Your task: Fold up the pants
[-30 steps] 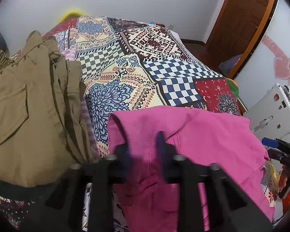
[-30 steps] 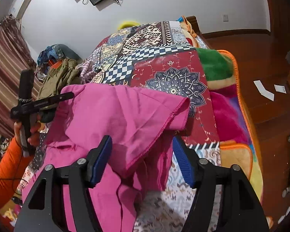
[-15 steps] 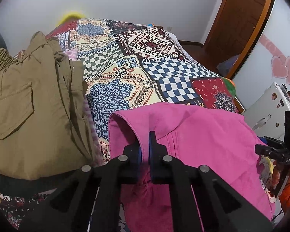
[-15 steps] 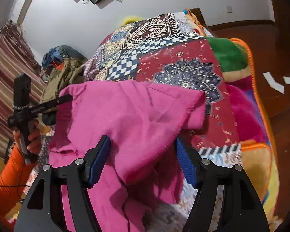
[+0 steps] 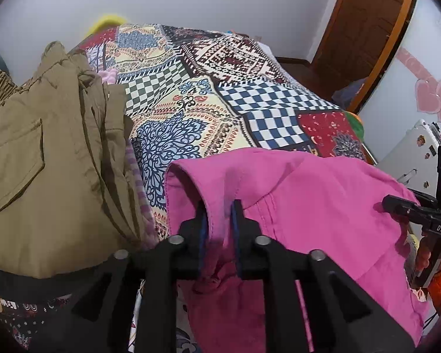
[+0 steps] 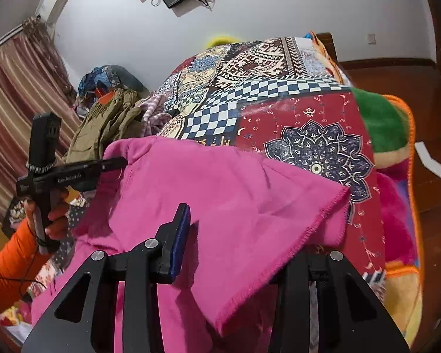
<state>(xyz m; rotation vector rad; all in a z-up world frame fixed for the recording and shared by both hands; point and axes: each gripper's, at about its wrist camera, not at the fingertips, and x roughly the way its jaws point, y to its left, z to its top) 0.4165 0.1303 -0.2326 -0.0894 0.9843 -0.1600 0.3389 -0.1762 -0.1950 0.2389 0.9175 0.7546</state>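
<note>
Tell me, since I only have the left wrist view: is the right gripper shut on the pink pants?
Observer: No. The right wrist view shows the right gripper open, with the pink pants draped across its fingers.
Operator: Which part of the pants?
Observer: A frayed hem edge. It hangs over the gripper's right finger and hides the tip.
Operator: Anything past the bed on that side?
Observer: White paper scraps lie on the wooden floor.
</note>
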